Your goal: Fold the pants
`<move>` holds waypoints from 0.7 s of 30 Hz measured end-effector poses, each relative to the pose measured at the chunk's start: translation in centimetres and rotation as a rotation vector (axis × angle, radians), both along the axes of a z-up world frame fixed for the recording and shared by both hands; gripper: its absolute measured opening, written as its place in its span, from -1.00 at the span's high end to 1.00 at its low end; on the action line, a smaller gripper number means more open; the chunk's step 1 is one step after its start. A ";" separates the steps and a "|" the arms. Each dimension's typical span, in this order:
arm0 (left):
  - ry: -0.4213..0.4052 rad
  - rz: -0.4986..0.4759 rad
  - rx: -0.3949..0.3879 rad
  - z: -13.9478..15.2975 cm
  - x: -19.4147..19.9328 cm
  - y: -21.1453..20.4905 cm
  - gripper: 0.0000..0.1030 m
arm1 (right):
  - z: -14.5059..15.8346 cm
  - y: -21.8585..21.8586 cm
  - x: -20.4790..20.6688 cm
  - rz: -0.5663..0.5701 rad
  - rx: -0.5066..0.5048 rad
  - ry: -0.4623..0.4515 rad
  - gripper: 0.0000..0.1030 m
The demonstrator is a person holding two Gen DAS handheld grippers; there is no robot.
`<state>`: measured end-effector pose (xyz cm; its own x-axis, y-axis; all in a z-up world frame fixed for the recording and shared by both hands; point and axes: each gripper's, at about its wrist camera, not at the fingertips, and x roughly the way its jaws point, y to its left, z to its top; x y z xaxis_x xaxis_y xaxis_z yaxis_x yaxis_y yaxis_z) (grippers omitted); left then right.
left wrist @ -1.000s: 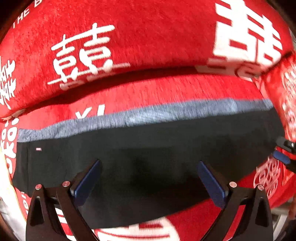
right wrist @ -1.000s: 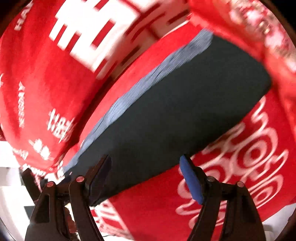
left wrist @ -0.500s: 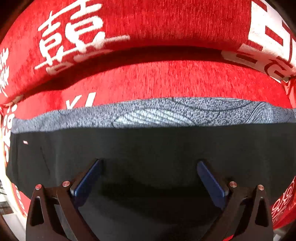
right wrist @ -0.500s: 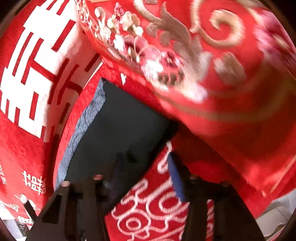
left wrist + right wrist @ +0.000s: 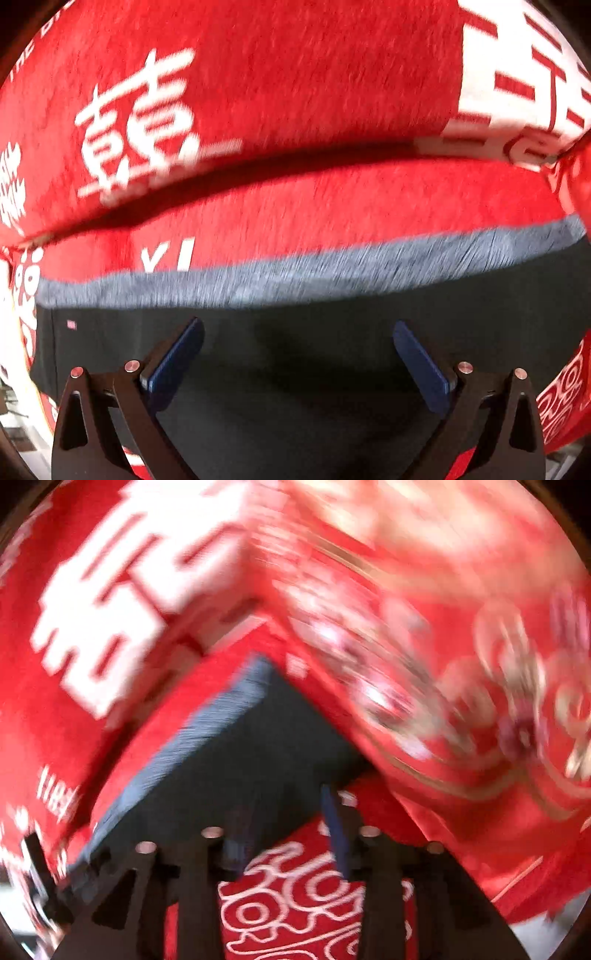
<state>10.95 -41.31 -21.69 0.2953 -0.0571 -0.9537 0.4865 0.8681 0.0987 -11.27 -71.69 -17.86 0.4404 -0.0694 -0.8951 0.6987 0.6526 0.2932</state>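
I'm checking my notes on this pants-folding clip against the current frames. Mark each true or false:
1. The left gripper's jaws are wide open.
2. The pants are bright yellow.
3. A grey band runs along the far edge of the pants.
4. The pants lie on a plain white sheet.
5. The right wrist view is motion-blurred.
1. True: the left gripper has its jaws spread wide over the pants, gripping nothing.
2. False: they are dark, nearly black.
3. True: the grey band borders their far edge.
4. False: they lie on a red cover with white characters.
5. True: it is heavily blurred; the right gripper looks partly open.
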 end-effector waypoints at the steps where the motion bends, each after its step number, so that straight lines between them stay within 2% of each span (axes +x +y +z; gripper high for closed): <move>1: -0.004 0.001 0.000 -0.1 0.4 -0.5 -1.00 | 0.2 0.1 1.3 0.043 -0.024 -0.008 -0.08; 3: -0.002 0.018 0.005 -0.8 1.6 -1.8 -1.00 | -0.6 -0.6 4.0 0.085 -0.004 -0.020 -0.08; 5: -0.001 0.032 0.015 -1.9 2.2 -2.7 -1.00 | -2.5 -2.1 6.4 0.071 0.031 -0.012 -0.08; 7: 0.021 0.054 0.060 -3.5 2.7 -3.2 -1.00 | -5.0 -3.7 8.4 0.061 0.020 0.049 -0.08; 8: 0.039 0.080 0.039 -4.2 2.9 -2.9 -1.00 | -6.2 -4.2 8.7 0.060 0.012 0.082 0.00; 9: 0.044 0.105 0.012 -4.2 3.0 -2.4 -1.00 | -6.9 -4.9 8.7 0.053 -0.011 0.083 0.34; 11: 0.061 0.142 -0.004 -4.3 3.5 -1.6 -1.00 | -6.8 -5.4 8.6 0.055 -0.066 0.093 0.74; 13: 0.053 0.149 0.011 -4.1 3.8 -0.9 -1.00 | -6.9 -5.2 8.6 0.084 -0.078 0.094 0.75; 16: 0.045 0.157 0.019 -3.1 4.4 1.1 -1.00 | -7.0 -4.2 9.3 0.193 -0.119 0.108 0.57; 17: 0.040 0.154 0.018 -2.5 4.4 1.9 -1.00 | -6.9 -3.9 9.3 0.220 -0.110 0.104 0.40; 18: 0.035 0.151 0.018 -2.0 4.4 2.8 -1.00 | -6.8 -3.9 9.4 0.235 -0.088 0.098 0.24; 20: 0.028 0.141 0.012 -0.9 4.2 5.1 -1.00 | -6.2 -3.7 9.3 0.204 -0.021 0.105 0.23; 21: 0.022 0.134 0.015 -0.5 4.3 6.0 -1.00 | -5.8 -3.3 9.2 0.191 0.038 0.071 0.22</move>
